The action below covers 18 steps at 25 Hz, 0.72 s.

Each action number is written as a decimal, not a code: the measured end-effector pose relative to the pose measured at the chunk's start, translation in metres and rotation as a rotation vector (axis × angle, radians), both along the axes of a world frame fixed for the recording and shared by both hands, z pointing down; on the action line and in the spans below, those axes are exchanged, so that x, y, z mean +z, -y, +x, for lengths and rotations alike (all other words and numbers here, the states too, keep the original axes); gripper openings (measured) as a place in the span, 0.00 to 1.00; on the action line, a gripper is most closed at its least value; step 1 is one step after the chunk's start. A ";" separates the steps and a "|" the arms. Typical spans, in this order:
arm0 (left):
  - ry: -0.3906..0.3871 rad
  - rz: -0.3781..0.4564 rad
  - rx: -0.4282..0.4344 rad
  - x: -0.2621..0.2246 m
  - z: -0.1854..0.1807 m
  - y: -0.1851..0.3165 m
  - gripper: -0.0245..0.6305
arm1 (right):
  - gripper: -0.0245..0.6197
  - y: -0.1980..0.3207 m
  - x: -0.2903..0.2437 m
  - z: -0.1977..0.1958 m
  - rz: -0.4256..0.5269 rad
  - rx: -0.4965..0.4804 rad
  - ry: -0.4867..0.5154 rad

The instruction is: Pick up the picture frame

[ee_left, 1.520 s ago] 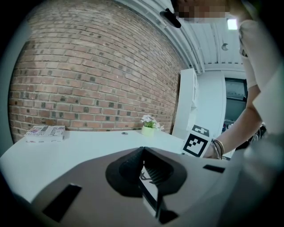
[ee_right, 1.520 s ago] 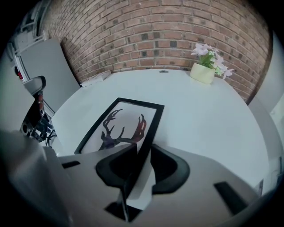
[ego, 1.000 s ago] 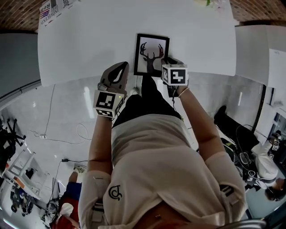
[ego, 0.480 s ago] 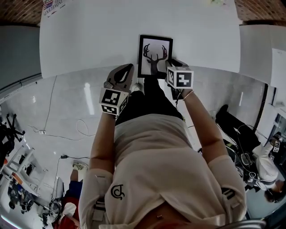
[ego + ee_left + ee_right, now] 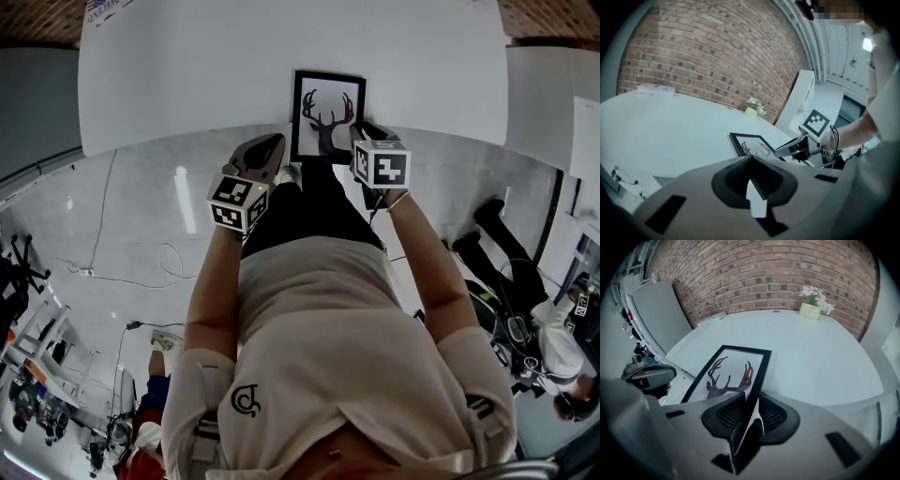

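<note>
The picture frame (image 5: 327, 114), black-edged with a deer-antler print, lies at the near edge of the white table (image 5: 187, 75), and its near end juts past that edge. My right gripper (image 5: 362, 134) is at the frame's near right corner. In the right gripper view the frame (image 5: 729, 373) runs edge-on between the jaws of the right gripper (image 5: 747, 418), which are shut on it. My left gripper (image 5: 270, 143) hangs shut and empty off the table's edge, just left of the frame. From the left gripper view the frame (image 5: 749, 143) lies beyond the shut left gripper (image 5: 753, 185).
A potted plant (image 5: 813, 305) stands at the table's far side by the brick wall. Papers (image 5: 108, 7) lie at the far left corner. A white cabinet (image 5: 553, 103) stands right of the table. Cables run over the grey floor (image 5: 141, 272).
The frame's near end has come out past the table's edge toward me, with the right gripper on it. The left gripper has drawn a little closer to the frame.
</note>
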<state>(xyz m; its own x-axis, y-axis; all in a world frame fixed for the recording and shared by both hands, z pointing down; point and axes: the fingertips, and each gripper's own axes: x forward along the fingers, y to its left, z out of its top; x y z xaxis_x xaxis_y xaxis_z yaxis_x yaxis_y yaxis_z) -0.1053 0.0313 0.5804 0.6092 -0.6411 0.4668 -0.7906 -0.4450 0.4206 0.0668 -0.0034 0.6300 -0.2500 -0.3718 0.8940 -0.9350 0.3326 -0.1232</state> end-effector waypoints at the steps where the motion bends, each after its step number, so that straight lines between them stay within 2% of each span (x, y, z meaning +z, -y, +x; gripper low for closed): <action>1: -0.036 -0.036 -0.004 0.004 0.001 -0.001 0.06 | 0.19 0.000 0.000 0.000 0.000 -0.006 -0.005; 4: -0.157 -0.122 -0.020 0.016 0.005 -0.002 0.08 | 0.19 0.001 0.000 0.000 0.005 -0.024 -0.010; 8: -0.323 -0.153 -0.034 0.023 0.010 -0.001 0.11 | 0.19 0.000 0.001 -0.001 0.003 -0.035 -0.015; 10: -0.414 -0.171 -0.048 0.026 0.011 0.000 0.16 | 0.19 0.001 0.000 -0.003 0.001 -0.042 -0.010; 11: -0.467 -0.191 -0.053 0.028 0.013 0.001 0.24 | 0.19 0.002 0.000 -0.003 0.001 -0.046 -0.007; 13: -0.589 -0.263 -0.061 0.034 0.016 0.003 0.34 | 0.19 0.004 0.000 -0.004 0.001 -0.054 -0.005; 15: -0.711 -0.352 -0.071 0.039 0.018 0.005 0.35 | 0.19 0.005 0.000 -0.005 -0.003 -0.057 -0.005; 18: -0.893 -0.444 -0.111 0.041 0.023 0.007 0.38 | 0.19 0.004 -0.001 -0.005 -0.010 -0.059 -0.004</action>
<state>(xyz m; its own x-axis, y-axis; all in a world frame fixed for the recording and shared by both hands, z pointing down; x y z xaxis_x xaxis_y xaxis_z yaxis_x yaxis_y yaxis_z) -0.0822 0.0239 0.6218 0.8003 -0.5944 0.0784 -0.1316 -0.0466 0.9902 0.0616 -0.0076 0.6287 -0.2683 -0.3474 0.8985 -0.9141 0.3863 -0.1236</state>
